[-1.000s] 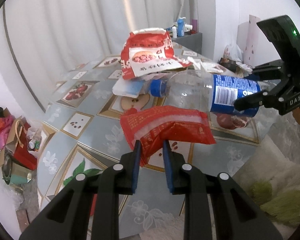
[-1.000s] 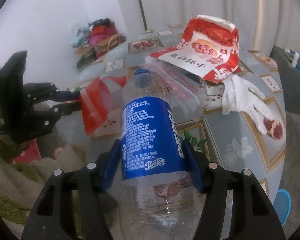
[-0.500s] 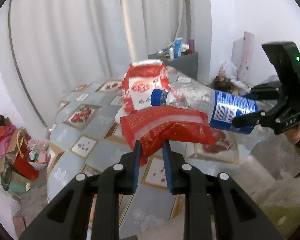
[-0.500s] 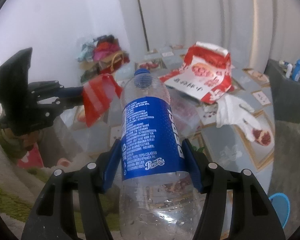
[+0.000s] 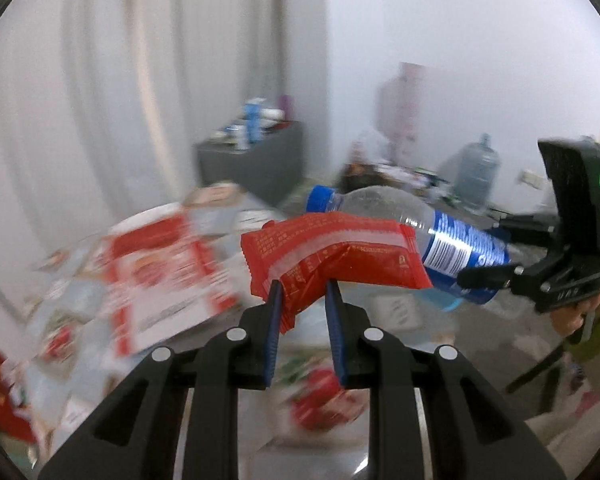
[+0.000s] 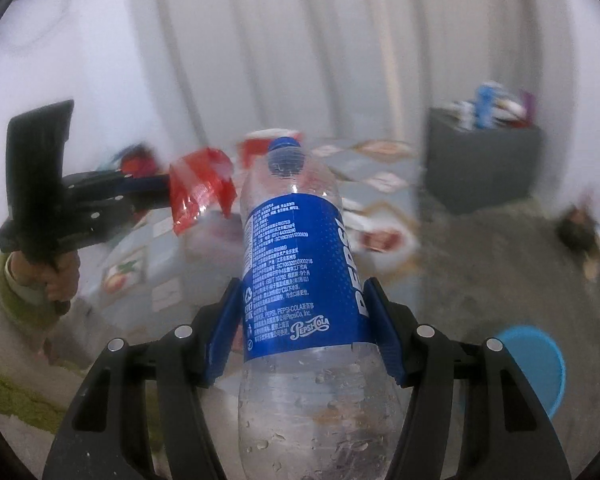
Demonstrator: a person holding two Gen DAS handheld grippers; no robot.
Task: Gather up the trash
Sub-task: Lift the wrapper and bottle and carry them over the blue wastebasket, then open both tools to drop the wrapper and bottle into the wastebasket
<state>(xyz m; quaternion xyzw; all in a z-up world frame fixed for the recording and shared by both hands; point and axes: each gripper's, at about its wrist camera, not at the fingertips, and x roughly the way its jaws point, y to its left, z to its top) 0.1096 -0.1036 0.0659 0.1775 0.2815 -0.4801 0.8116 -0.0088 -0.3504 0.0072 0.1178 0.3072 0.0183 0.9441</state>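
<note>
My left gripper (image 5: 302,298) is shut on a crumpled red snack wrapper (image 5: 332,254), held in the air above the table; the same wrapper (image 6: 200,194) shows at the left of the right wrist view. My right gripper (image 6: 304,304) is shut on an empty clear Pepsi bottle (image 6: 300,264) with a blue label and blue cap, pointing away from me. In the left wrist view that bottle (image 5: 452,244) hangs just behind the wrapper, gripped at its label. A large red-and-white bag (image 5: 164,268) lies blurred on the patterned table (image 5: 60,300).
A blue bin (image 6: 540,364) stands on the floor at lower right. A grey cabinet (image 6: 484,168) with bottles on top stands by the white curtain. A big water jug (image 5: 476,168) and clutter sit by the far wall. A person's hand (image 6: 60,276) holds the left gripper.
Both grippers have lifted and swung away from the table toward the right side of the room, each keeping its hold. The table and the red-and-white bag have slid to the left and lower.
</note>
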